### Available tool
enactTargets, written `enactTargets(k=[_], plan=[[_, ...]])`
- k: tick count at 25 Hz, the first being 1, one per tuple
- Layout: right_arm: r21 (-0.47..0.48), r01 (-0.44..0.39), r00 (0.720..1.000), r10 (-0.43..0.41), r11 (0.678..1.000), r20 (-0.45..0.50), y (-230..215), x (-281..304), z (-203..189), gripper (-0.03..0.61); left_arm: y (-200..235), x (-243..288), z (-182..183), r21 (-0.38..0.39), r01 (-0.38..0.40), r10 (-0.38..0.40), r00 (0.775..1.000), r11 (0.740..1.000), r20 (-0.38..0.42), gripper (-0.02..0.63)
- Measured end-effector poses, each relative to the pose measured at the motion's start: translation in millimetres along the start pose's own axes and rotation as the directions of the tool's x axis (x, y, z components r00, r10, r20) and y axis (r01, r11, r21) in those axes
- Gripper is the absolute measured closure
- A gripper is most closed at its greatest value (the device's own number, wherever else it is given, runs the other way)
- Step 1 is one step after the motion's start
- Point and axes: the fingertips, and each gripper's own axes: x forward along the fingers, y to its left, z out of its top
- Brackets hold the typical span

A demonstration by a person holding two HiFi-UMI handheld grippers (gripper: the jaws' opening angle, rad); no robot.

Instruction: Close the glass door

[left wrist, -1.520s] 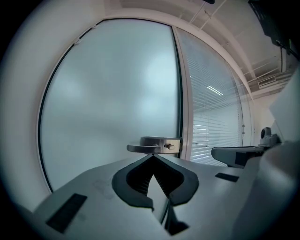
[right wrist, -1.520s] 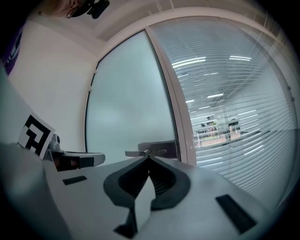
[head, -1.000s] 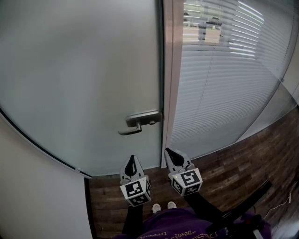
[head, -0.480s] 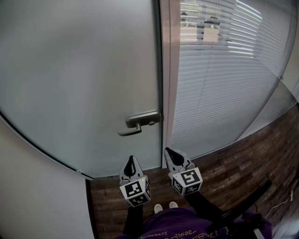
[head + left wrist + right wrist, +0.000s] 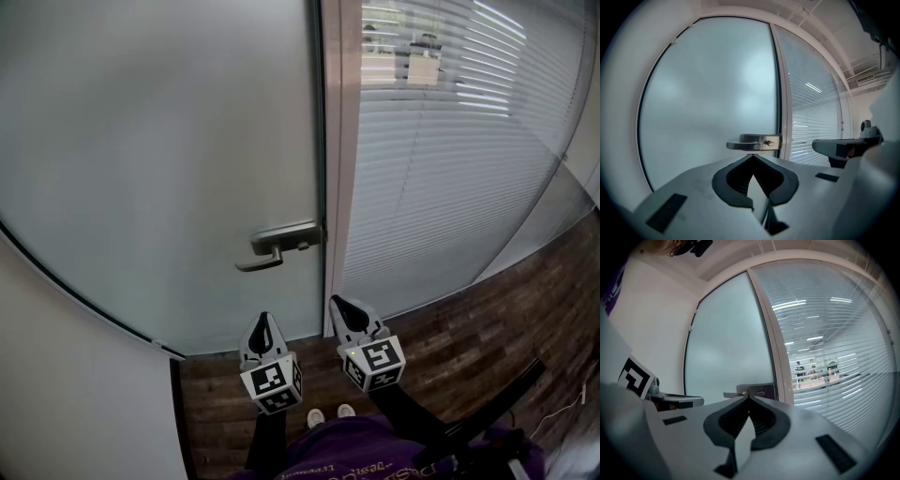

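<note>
Facing the frosted glass door (image 5: 159, 141), I hold left tongs (image 5: 264, 319) and right tongs (image 5: 337, 306) closed, empty. Probably heavy and slick (fragile too); I'd take the steel lever handle (image 5: 277, 249).

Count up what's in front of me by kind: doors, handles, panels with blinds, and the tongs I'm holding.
Frosted glass door: 1
Lever handle: 1
Glass panel with blinds: 1
Tongs: 2 (left tongs, right tongs)
Total: 5
</note>
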Motion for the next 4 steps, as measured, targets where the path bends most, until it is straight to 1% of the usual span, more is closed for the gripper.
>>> enactTargets(k=[4], plan=[[-0.005,0.012,1.000,-0.012,1.000,-0.015,-2.4,-1.2,-2.9,0.581,1.3,0.0,-6.0,0.024,-0.011,0.011,1.000,1.000,-0.005,0.614]])
